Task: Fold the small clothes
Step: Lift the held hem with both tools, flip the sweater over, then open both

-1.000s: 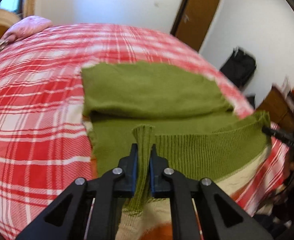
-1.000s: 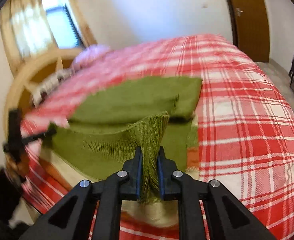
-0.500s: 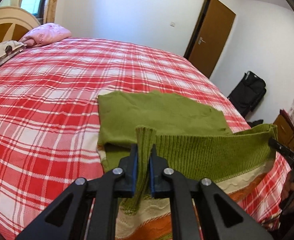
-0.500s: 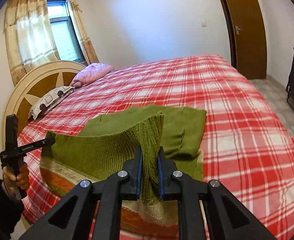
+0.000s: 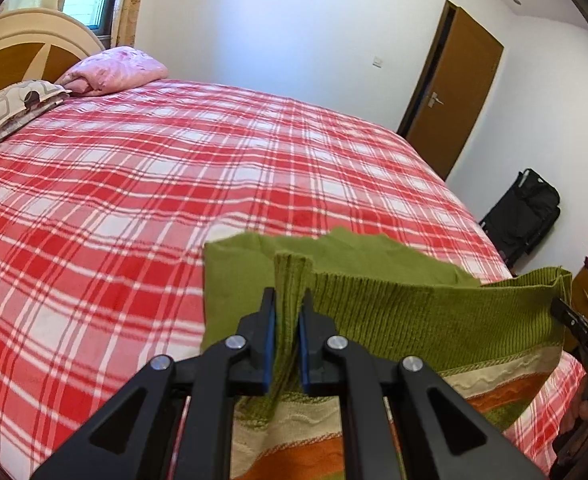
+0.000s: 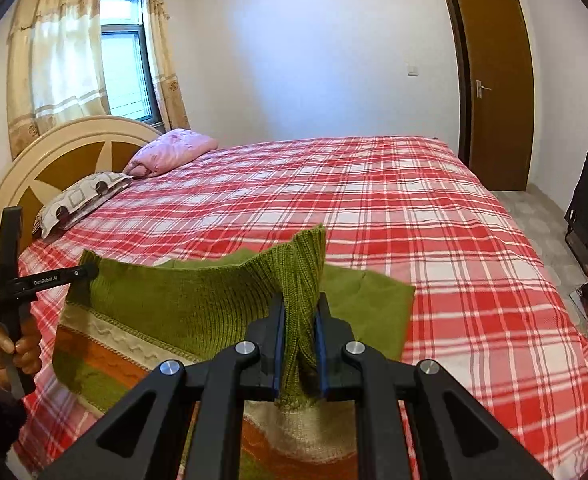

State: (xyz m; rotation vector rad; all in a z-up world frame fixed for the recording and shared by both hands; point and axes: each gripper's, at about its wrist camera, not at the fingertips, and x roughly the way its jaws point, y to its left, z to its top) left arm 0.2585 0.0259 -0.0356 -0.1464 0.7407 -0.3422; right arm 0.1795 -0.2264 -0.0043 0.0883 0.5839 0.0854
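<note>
A small green knitted sweater (image 5: 426, 312) with cream and orange stripes hangs stretched between both grippers above the red plaid bed (image 5: 174, 184). My left gripper (image 5: 288, 304) is shut on one corner of its ribbed hem. My right gripper (image 6: 300, 304) is shut on the other hem corner (image 6: 306, 264). The rest of the sweater (image 6: 370, 308) lies folded on the bedspread (image 6: 434, 220) behind the lifted hem. In the right wrist view the left gripper (image 6: 88, 270) shows at the far left, held by a hand (image 6: 10, 344).
A pink pillow (image 5: 114, 70) and a patterned pillow (image 5: 10, 102) lie by the round headboard (image 6: 54, 160). A brown door (image 6: 494, 80) stands at the far wall. A black bag (image 5: 522, 212) sits on the floor beside the bed.
Both grippers have risen and tilted up with the hem, lifting the sweater's lower part off the bed. More of the room and less of the folded sweater shows now.
</note>
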